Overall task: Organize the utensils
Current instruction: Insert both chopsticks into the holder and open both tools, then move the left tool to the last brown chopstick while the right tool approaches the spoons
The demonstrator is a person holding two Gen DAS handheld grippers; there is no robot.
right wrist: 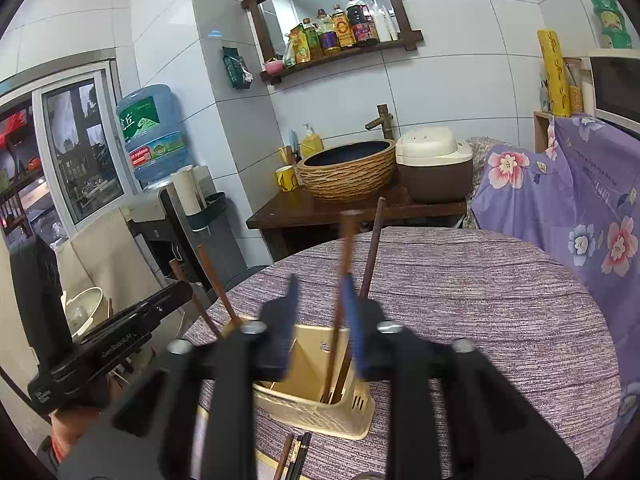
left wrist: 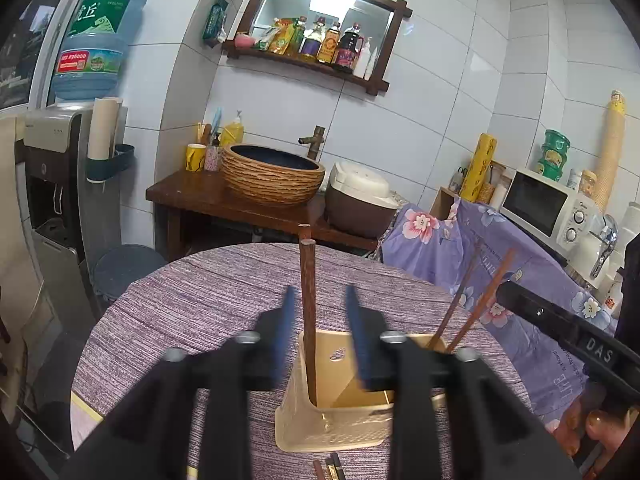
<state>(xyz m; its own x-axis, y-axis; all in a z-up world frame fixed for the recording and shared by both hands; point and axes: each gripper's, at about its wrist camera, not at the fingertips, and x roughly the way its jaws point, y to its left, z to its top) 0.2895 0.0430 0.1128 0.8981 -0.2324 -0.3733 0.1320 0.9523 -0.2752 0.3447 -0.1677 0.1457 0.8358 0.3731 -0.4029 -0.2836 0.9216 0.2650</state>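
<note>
Both sets of blue pads stand parted over the beige holder [left wrist: 336, 396] on the purple-clothed table [left wrist: 192, 304]: the left gripper [left wrist: 319, 334] is released around a dark pair of chopsticks [left wrist: 307, 312] already standing in the near compartment, and the right gripper [right wrist: 320, 322] looks let go beside its own reddish pair [right wrist: 348, 280], which leans in the other end. To finish cleanly, I'd back each gripper straight away without brushing the sticks. More loose chopsticks [right wrist: 294, 456] lie on the cloth just before the holder, likely next.
</note>
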